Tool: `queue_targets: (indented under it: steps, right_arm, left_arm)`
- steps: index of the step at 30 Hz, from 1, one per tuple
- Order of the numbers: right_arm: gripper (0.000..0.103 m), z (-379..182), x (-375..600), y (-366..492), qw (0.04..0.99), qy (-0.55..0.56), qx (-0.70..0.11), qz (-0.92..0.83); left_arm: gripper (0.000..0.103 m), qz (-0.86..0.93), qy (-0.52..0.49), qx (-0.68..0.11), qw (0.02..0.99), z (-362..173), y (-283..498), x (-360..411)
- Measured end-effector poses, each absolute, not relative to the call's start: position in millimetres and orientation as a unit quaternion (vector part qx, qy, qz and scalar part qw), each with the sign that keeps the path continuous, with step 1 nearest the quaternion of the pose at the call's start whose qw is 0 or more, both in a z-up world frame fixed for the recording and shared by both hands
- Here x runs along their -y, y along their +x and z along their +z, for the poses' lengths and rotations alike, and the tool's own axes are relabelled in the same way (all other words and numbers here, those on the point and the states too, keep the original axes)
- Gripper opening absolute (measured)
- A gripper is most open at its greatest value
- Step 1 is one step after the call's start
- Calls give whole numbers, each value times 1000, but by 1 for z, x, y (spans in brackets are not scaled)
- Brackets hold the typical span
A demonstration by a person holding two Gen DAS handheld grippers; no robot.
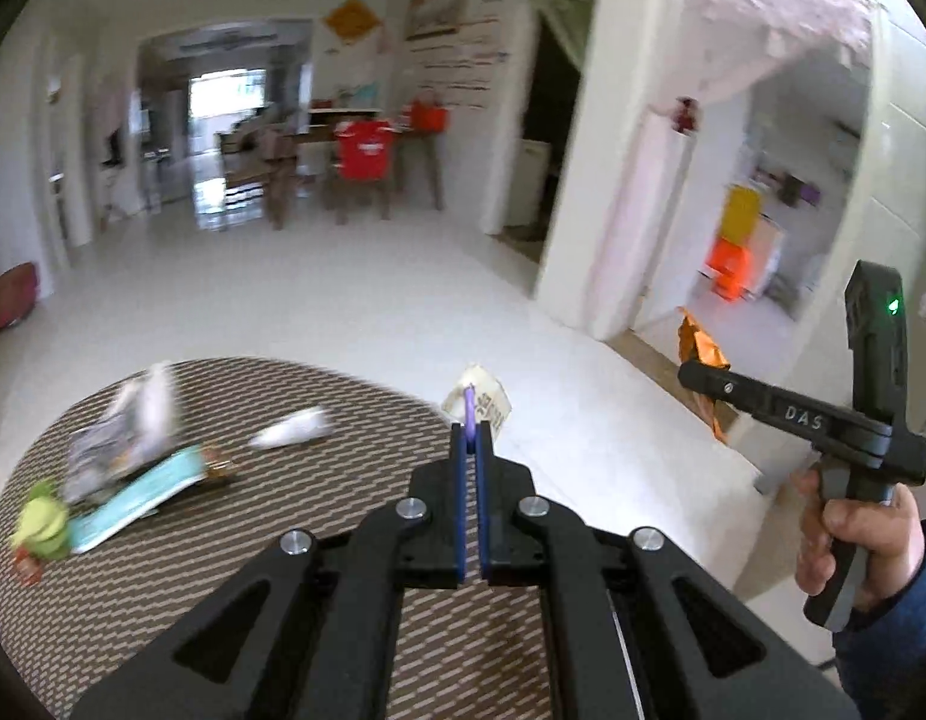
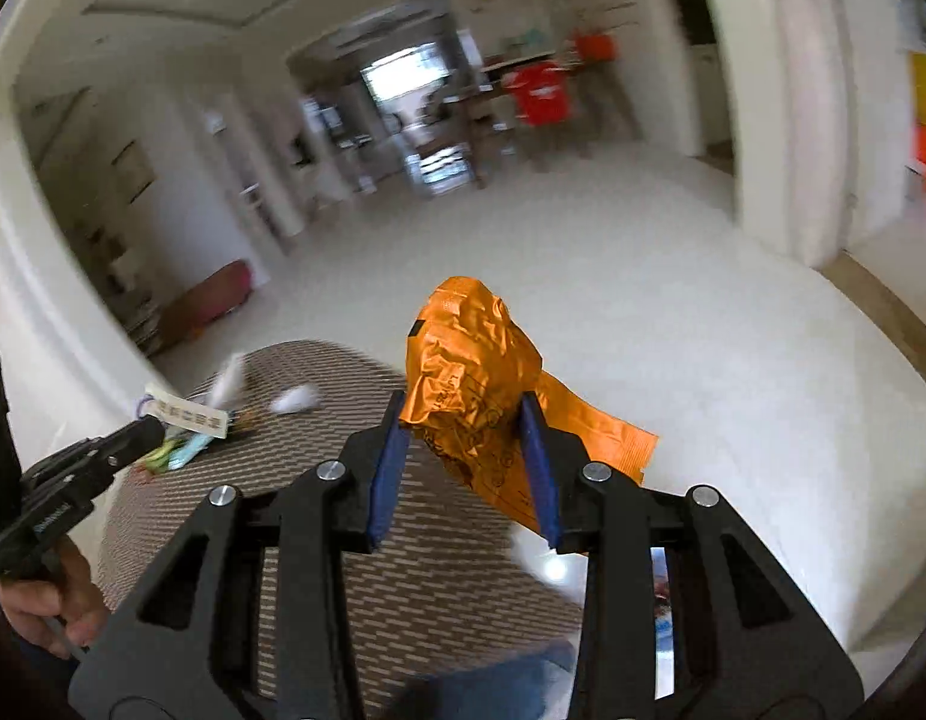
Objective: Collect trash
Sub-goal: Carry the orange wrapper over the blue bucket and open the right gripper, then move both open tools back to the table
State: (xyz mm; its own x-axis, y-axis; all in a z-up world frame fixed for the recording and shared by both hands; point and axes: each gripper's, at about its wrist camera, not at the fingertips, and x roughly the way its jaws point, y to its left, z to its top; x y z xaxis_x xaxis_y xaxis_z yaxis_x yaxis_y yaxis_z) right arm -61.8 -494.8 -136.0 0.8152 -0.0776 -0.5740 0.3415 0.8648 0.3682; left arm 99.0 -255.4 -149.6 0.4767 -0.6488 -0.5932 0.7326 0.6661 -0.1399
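My left gripper (image 1: 472,438) is shut on a small beige paper tag with a purple string (image 1: 481,399), held above the edge of a round woven mat (image 1: 318,408). The tag (image 2: 186,414) also shows in the right wrist view. My right gripper (image 2: 466,420) is shut on a crumpled orange foil wrapper (image 2: 469,360), held above the floor beside the mat; the wrapper (image 1: 700,348) shows in the left wrist view too. Trash lies on the mat: a teal packet (image 1: 144,492), a grey packet (image 1: 114,450), a green wrapper (image 1: 42,525) and a white scrap (image 1: 291,429).
The woven mat (image 2: 354,588) covers a round table over a white tiled floor (image 1: 354,300). A doorway (image 1: 763,192) opens at the right with orange and yellow items inside. A table with a red shirt (image 1: 363,150) stands far back. A dark red object (image 1: 6,300) lies at the left wall.
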Motion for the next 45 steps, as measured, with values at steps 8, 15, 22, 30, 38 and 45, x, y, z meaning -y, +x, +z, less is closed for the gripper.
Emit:
queue_targets:
  steps: [8,15,22,30,38,45]
  right_arm:
    - [36,-183,567,-124,891,285,-306,-175]
    - [36,-215,596,-132,868,328,-326,-182]
    - [36,-248,615,-120,838,382,-343,-182]
    - [84,-279,637,-123,797,443,-360,-200]
    - [97,-281,632,-127,785,440,-374,-225]
    - [97,-267,621,-125,792,416,-374,-243]
  left_arm:
    - [3,-470,95,-350,805,-184,74,360]
    - [3,-496,133,-392,763,-225,59,425]
    - [3,-489,170,-448,729,-281,60,472]
    - [88,-467,203,-466,724,-308,70,507]
    - [89,-453,189,-451,745,-292,78,488]
    - [91,-452,178,-435,758,-268,74,467]
